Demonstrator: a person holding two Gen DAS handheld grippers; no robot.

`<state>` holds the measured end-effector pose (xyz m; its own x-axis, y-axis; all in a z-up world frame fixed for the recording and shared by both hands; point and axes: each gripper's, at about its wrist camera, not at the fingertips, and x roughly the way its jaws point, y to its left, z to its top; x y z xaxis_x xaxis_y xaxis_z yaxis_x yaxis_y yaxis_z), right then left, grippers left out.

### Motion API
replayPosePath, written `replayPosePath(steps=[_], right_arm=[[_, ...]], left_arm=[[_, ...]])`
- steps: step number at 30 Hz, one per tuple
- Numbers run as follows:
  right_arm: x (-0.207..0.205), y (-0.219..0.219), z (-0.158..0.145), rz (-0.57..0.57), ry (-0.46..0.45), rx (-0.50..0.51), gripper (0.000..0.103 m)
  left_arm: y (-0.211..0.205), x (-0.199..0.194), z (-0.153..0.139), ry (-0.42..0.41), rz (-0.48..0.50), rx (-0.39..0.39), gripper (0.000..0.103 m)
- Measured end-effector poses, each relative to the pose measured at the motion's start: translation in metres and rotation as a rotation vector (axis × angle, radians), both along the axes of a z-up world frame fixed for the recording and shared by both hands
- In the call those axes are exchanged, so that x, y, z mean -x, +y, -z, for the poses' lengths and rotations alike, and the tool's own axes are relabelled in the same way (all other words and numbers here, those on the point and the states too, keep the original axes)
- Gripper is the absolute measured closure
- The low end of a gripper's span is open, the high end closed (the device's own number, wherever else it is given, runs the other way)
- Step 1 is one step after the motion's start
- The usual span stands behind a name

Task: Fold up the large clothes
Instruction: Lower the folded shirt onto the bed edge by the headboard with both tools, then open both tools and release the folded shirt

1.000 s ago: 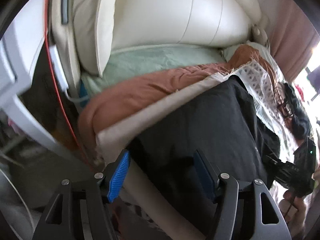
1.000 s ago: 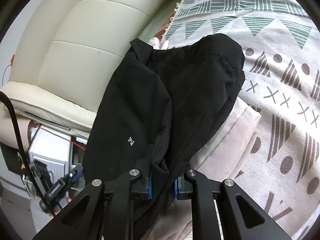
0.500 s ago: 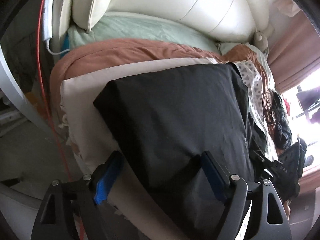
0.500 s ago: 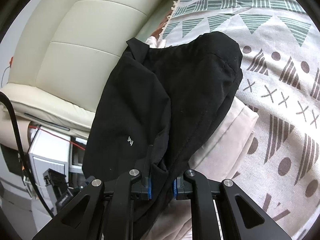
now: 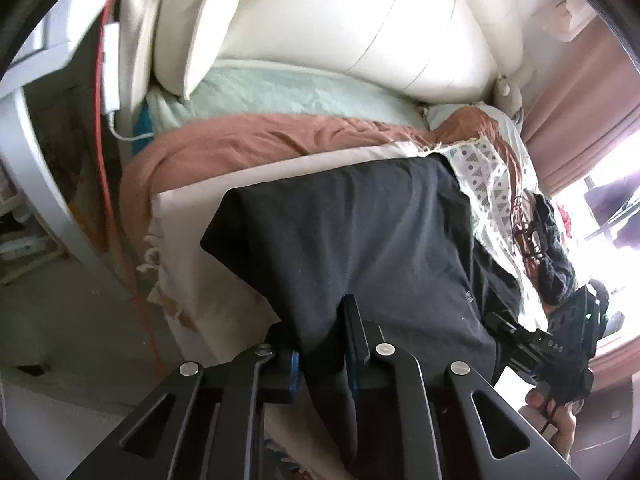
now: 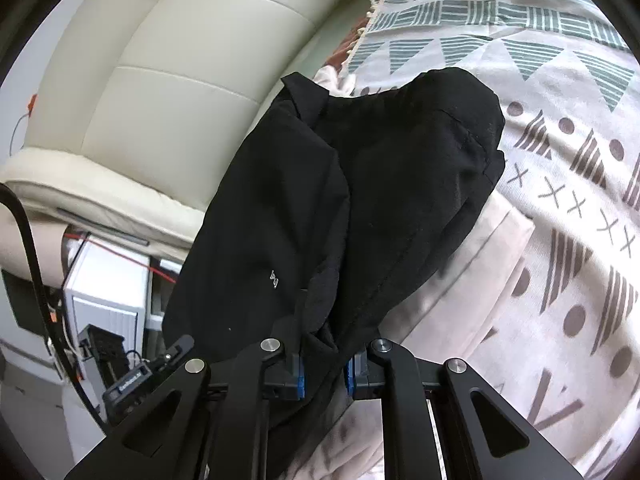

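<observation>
— Where's the black garment [image 5: 360, 248] sitting right now?

— Draped over the edge of the bed, on top of a pale beige cover [image 5: 208, 240], with a rust-brown blanket [image 5: 248, 140] behind it and the cream padded headboard [image 5: 340, 28] beyond that. On its far side it lies against a patterned throw [image 6: 560, 128] with triangles, dots and crosses.

— And the tongs?

— Both have cloth in them. The left gripper [image 5: 320, 360] has its blue-padded fingers pressed close together on a bunch of the near hem, so the fabric runs up and away from it. The right gripper [image 6: 323, 372] pinches another gathered fold at the garment's lower end; a small white logo [image 6: 274, 279] shows just above its fingers.

— Are they close to each other?

— From the left view, the right gripper [image 5: 560, 344] shows off at the garment's other edge, held in a hand [image 5: 556, 420].
</observation>
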<state>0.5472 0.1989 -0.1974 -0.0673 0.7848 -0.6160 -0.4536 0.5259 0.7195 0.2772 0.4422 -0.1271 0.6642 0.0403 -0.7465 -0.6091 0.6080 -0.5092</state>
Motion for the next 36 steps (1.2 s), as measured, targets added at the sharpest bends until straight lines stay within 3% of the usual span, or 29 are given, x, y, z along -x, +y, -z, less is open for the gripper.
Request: replayPosePath(steps=[11, 14, 23, 27, 28, 33, 36], right_arm=[[0.02, -0.002, 0.002, -0.067, -0.005, 0.02, 0.089], [0.016, -0.004, 0.005, -0.063, 0.006, 0.021, 0.09], [0.0, -0.004, 0.009, -0.035, -0.016, 0.052, 0.089], [-0.006, -0.017, 0.013, -0.01, -0.013, 0.072, 0.072], [-0.007, -0.022, 0.013, 0.006, -0.024, 0.083, 0.066], [-0.011, -0.04, 0.009, 0.057, -0.045, 0.12, 0.066], [-0.003, -0.048, -0.007, 0.072, -0.115, 0.169, 0.066]], left_arm=[[-0.007, 0.024, 0.008, 0.013, 0.001, 0.017, 0.081], [-0.003, 0.022, 0.014, 0.032, -0.004, 0.033, 0.074], [-0.006, 0.001, 0.018, 0.052, 0.015, -0.009, 0.07], [-0.006, 0.012, 0.008, 0.1, -0.034, -0.098, 0.042], [-0.006, 0.016, 0.006, 0.103, -0.046, -0.115, 0.04], [-0.012, 0.033, 0.001, 0.112, -0.047, -0.124, 0.04], [-0.024, 0.031, -0.007, 0.111, -0.026, -0.157, 0.04]])
